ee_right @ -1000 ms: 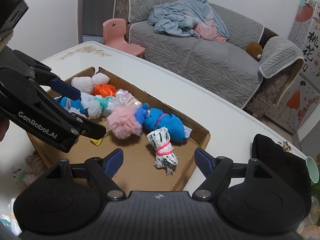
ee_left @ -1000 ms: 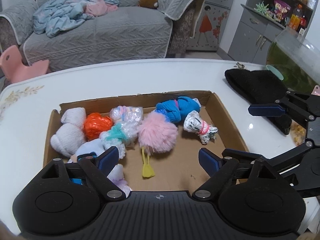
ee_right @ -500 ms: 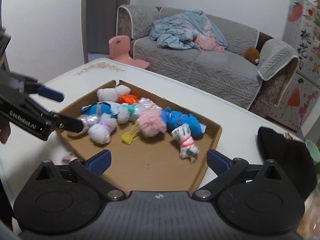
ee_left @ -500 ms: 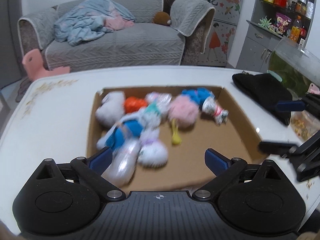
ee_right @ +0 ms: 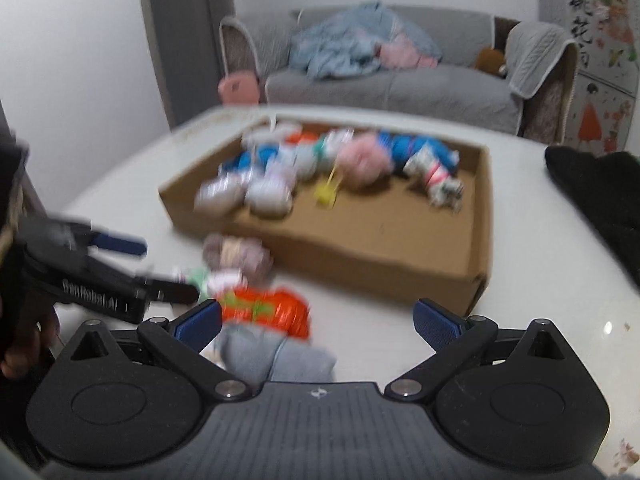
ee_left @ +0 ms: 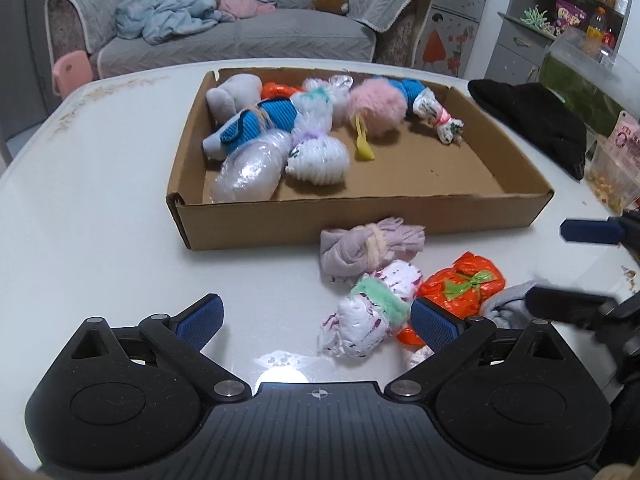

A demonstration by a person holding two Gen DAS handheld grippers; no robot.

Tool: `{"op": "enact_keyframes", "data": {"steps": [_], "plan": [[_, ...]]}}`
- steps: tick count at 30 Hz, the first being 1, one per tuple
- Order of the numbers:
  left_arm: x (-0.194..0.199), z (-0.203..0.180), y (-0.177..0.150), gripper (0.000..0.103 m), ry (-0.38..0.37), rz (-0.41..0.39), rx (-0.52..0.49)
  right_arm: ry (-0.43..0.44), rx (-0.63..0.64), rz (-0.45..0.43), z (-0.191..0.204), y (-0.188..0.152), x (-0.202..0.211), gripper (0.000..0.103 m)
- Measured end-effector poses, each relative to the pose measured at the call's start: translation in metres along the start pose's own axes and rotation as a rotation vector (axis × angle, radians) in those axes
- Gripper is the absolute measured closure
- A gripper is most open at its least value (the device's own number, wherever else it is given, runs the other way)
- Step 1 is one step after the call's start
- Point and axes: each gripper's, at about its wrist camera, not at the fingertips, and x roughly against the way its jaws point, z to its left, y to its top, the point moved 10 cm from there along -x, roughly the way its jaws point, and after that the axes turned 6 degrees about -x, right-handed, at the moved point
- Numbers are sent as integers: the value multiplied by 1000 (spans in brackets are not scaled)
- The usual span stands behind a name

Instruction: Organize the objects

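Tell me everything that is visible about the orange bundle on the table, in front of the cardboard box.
The orange bundle looks like crinkled, shiny plastic film, tied at the middle with a green ribbon bow. It lies on its side on the white table, outside the cardboard box, among the other loose bundles. A white bundle with a mint band lies against it, and a grey sock roll lies beside it. No gripper holds it.

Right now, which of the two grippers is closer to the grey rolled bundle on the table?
Right. The grey bundle lies just inside the open right gripper, by its left finger. The open left gripper sits further left, at the white-and-green bundle.
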Motion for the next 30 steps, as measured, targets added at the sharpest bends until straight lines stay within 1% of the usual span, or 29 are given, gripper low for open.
{"op": "enact_keyframes", "data": {"steps": [1,3,5,6,11,15,17,21,23,27,30], "plan": [[-3,2,-2,2,8,7,-3,-3,0,13,2,-2,-6,4],[-6,6,-4,2,6,21,10,18,-8,50,5,-9,-15,9],[-6,12,-5,1,16,23,15,2,-4,64,1,-10,-18,12],[-6,16,-6,1,26,24,15,-13,-8,60,-5,-10,-18,12],[-2,28,-9,1,40,34,20,-19,-81,59,-31,-20,-11,11],[3,13,-8,1,2,19,16,-54,-80,31,-40,-26,-5,7],[2,4,-6,1,-3,10,-6,-65,-68,19,-42,-31,-4,5],[-8,-6,-3,1,-14,16,1,-47,-21,-4,-45,-35,2,5],[-14,-8,-3,1,-16,24,20,-43,-9,-10,-47,-35,2,5],[-16,-14,-1,1,-6,12,23,-34,22,-27,-46,-34,1,5],[-15,-14,0,5,7,2,13,-32,39,-30,-43,-35,-1,5]]}}
